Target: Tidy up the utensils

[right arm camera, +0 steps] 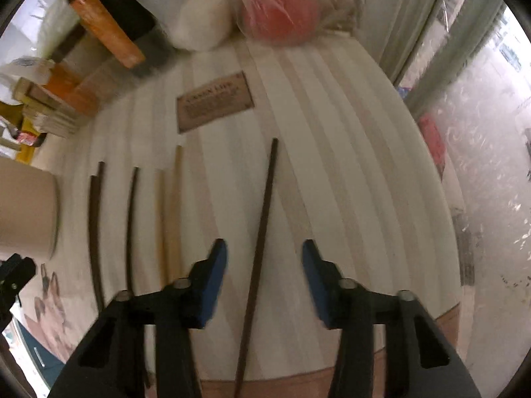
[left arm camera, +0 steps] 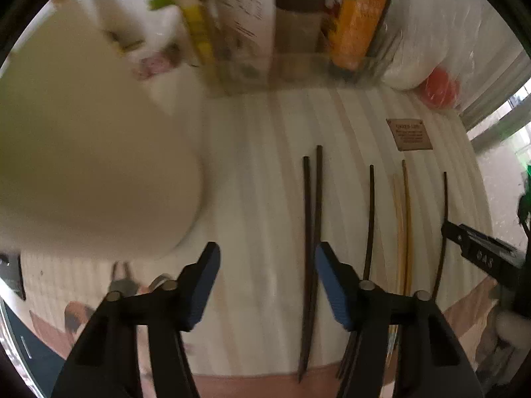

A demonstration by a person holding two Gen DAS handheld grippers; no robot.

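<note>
The right tool is hanging spread astride a dark chopstick lying lengthwise between its fingers; the left tool is spread too.

Nothing properly legible here. Brown tag on the striped cloth has a heading line plus smaller lines under it, all too blurred to read. Orange box at the back carries print, also blurred; black gripper body at right edge has embossed characters, unreadable.
</note>
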